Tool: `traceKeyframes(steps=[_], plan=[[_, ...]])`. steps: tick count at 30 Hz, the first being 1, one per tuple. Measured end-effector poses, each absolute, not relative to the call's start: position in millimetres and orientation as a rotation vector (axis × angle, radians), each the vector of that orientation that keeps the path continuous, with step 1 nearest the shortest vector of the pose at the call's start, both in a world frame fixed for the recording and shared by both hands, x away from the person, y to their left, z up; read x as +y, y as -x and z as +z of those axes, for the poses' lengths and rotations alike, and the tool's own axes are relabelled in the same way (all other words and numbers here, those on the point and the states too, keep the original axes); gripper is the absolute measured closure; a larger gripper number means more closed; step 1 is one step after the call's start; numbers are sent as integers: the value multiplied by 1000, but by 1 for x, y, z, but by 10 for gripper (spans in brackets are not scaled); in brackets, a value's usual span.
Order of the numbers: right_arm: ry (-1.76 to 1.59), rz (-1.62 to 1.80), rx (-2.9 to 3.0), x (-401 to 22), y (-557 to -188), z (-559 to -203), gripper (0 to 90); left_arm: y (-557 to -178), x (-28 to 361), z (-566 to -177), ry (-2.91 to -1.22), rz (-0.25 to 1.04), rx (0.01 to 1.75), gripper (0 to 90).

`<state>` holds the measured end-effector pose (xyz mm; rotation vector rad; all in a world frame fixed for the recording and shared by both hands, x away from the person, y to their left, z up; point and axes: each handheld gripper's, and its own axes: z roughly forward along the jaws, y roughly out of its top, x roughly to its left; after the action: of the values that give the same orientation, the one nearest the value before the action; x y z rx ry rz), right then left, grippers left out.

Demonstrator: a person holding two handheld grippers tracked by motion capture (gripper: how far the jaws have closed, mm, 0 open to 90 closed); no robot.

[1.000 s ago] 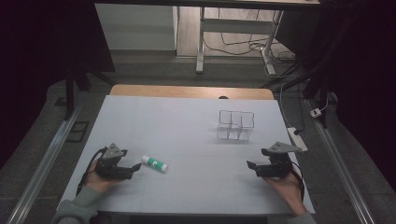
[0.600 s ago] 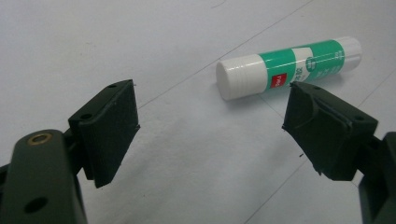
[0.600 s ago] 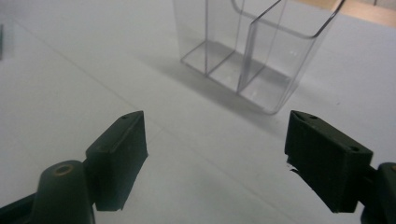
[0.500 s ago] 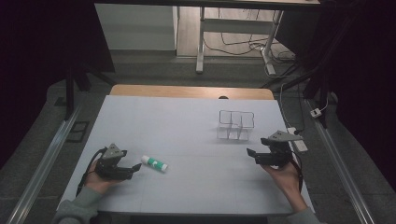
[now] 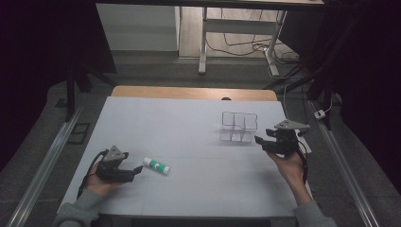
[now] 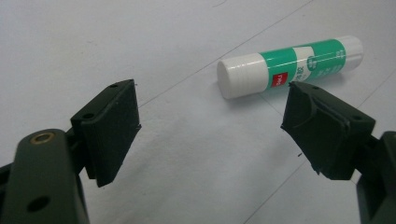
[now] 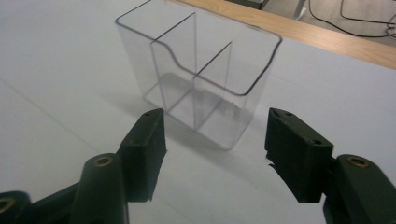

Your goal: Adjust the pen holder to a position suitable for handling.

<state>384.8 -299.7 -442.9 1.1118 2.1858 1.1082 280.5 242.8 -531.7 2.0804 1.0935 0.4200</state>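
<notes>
The surface (image 5: 189,123) is pale grey-white, with a strip of bare wood (image 5: 194,92) along its far edge. Grey floor (image 5: 156,71) lies around it, running under a metal rail (image 5: 45,163) past the left edge and another rail (image 5: 347,165) past the right. Beyond the far edge stands a white frame leg (image 5: 203,42), with dark cables (image 5: 236,45) looped on a wooden floor (image 5: 246,28) behind it. The room's left and right sides are dark.

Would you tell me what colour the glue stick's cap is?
White; the glue stick has a green label, clearest in the left gripper view.
</notes>
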Motion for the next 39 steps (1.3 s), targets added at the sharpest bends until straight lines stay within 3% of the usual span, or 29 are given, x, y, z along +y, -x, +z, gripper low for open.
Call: traceKeyframes(steps=[6, 8, 19, 39], plan=[[-1122, 1089, 2147, -299, -391, -443, 531, -280, 243, -533, -2086, 420, 1092, 189], [-1143, 1064, 2144, -302, -395, -445, 626, -281, 243, -533, -2087, 417, 1093, 189], [-1198, 1043, 2155, -305, -415, -455, 886, -281, 243, -533, -2090, 421, 1091, 189], [-1297, 979, 2154, -306, -449, -488, 888, -280, 240, -534, -2111, 424, 1079, 190]])
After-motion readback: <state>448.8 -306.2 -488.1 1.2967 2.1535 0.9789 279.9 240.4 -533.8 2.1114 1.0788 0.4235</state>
